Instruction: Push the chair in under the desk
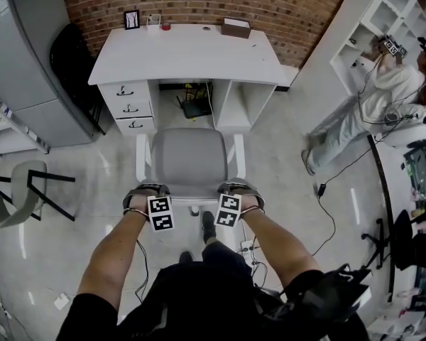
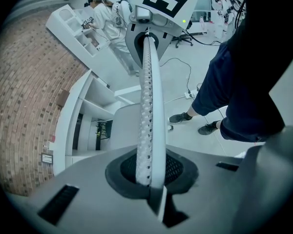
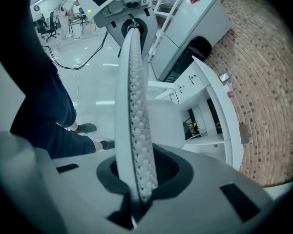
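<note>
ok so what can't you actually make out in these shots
- Base and wheels of the chair: head view, mostly hidden under its seat and back.
- Grip of the left gripper and right gripper: head view, covered by the marker cubes. The gripper views show both clamped on the chair back.
- Picture frame on the desk: too small to read.
- Black item under the desk: too small and dark to identify.

I am seeing the kneehole of the desk open beyond the chair; drawers and shelves are flanking it, with a black box sitting inside.
</note>
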`<state>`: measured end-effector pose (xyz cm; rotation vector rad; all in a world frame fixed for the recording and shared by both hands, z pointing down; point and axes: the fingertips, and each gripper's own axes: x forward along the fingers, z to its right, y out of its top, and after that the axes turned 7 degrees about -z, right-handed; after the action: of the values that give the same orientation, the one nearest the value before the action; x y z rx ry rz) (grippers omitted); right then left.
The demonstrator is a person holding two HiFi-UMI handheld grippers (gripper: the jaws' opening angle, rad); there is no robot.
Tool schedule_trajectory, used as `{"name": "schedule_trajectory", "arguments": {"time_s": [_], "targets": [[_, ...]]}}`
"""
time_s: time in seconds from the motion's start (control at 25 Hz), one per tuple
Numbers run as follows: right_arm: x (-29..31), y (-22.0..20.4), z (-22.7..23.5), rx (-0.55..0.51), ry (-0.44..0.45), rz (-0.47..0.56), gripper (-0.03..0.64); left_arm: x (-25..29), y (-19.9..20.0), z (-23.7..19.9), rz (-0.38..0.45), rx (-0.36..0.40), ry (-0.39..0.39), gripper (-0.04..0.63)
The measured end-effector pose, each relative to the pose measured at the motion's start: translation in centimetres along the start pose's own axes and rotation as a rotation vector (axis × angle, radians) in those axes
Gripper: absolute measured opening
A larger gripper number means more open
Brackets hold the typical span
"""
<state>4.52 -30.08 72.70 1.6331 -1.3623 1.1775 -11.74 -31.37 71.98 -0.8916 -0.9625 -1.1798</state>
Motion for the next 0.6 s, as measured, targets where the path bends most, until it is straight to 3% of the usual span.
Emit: {"name": "schedule_trajectory", "arguments": {"time_s": [0.6], "targets": [[2.8,-0.3,6.8,-0.039,0.000,0.017,0.054,2.8,0.5,-6.3,-0.041,-0.046,-0.023,0.034]]}}
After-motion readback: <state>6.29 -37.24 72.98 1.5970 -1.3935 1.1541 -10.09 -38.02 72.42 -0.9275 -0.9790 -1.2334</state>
